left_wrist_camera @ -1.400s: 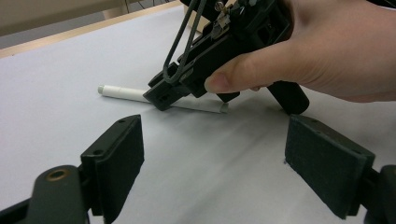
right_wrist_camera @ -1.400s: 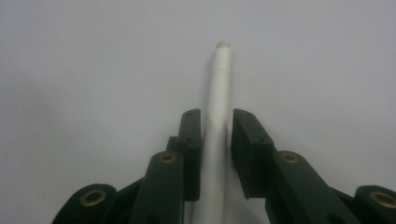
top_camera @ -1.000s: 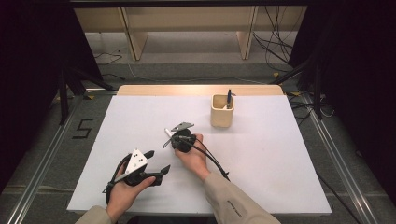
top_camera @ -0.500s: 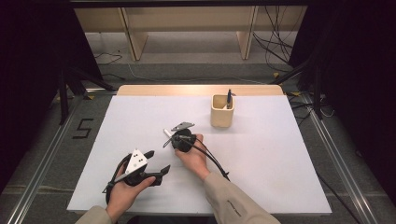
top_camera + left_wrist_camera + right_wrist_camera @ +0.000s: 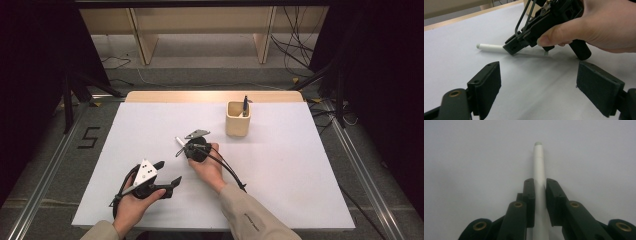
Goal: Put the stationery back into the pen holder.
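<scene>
Right tool: jaws closed on one white pen, low over mid-desk.
Left tool: jaws wide apart, empty, hand resting near front edge.
Desk: one cup, one dark pen inside.

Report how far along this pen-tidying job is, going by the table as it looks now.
Done: one dark pen stands in the wooden pen holder. In hand: the right gripper is closed on a white pen, which looks to be lying on the white table; it is not lifted. The left gripper is open and holds nothing. Left, probably: carrying the white pen to the holder.
</scene>
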The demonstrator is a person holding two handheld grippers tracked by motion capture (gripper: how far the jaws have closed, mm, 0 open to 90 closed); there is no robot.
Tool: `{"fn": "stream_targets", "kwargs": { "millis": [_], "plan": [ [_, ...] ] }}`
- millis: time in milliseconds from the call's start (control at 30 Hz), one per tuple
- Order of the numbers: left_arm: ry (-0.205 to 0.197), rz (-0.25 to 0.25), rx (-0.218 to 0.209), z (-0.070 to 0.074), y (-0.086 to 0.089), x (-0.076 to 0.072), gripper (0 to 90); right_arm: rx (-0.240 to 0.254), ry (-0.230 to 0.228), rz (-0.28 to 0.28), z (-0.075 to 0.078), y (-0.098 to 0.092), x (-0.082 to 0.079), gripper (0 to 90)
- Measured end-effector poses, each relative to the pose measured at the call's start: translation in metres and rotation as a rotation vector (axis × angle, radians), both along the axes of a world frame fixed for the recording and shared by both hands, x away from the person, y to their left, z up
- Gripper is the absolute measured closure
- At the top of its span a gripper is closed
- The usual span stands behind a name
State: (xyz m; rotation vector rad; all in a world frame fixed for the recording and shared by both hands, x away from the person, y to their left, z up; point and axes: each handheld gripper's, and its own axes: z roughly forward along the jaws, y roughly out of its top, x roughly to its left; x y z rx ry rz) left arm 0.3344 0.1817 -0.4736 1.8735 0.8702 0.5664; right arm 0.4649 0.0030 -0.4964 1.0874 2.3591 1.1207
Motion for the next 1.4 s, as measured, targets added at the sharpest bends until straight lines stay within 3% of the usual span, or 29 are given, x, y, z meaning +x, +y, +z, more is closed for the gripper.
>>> {"fn": "stream_targets", "kwargs": {
  "millis": [700, 933, 1200, 1400],
  "plan": [
    [0.003, 0.005, -0.001, 0.000, 0.001, 0.000, 20.1, 0.073, -0.034, 0.029, 0.022, -0.011, -0.007, 79.2],
    [0.004, 0.011, -0.003, 0.000, 0.001, 0.001, 20.8, 0.100, -0.070, 0.049, 0.037, -0.024, -0.016, 79.1],
    [0.009, 0.019, -0.004, -0.001, 0.002, 0.003, 22.0, 0.119, -0.079, 0.068, 0.047, -0.043, -0.027, 79.1],
    [0.014, 0.040, -0.030, 0.000, 0.004, 0.007, 22.9, 0.118, -0.087, 0.098, 0.049, -0.056, -0.038, 79.1]
  ]
}}
